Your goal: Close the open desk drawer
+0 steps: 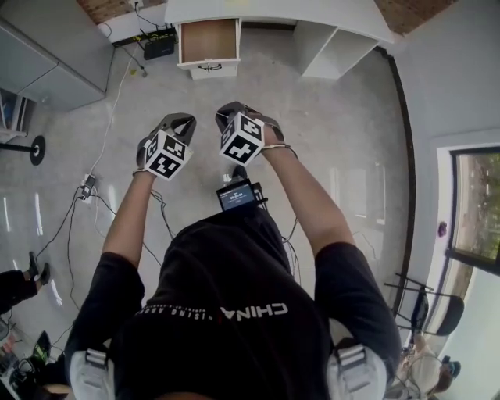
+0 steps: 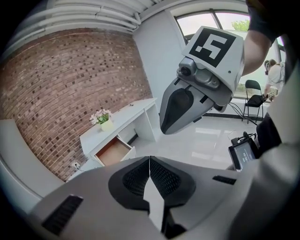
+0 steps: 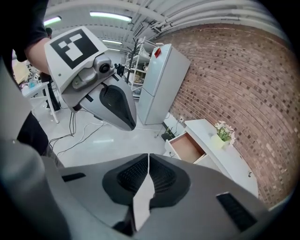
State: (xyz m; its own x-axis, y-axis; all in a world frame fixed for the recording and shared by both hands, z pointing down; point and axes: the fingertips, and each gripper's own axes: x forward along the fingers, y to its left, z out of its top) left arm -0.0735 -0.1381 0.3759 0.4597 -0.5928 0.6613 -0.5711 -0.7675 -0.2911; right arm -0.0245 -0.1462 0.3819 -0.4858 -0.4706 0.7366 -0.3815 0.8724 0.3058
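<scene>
The open drawer [image 1: 208, 41] sticks out of the white desk [image 1: 273, 11] at the far end of the floor, its brown bottom bare. It also shows as the drawer [image 2: 112, 151] in the left gripper view and the drawer [image 3: 188, 146] in the right gripper view. Both grippers are held out side by side, well short of the desk and pointing toward it. My left gripper [image 1: 181, 119] [image 2: 149, 161] is shut with nothing in it. My right gripper [image 1: 231, 108] [image 3: 148, 159] is shut and empty too.
A pot of flowers [image 2: 102, 117] stands on the desk top. A grey cabinet [image 1: 47, 55] is at the left, with a power strip and cables [image 1: 87, 186] on the floor. A fridge [image 3: 159, 84] stands by the brick wall. A chair [image 1: 426, 308] is at the right.
</scene>
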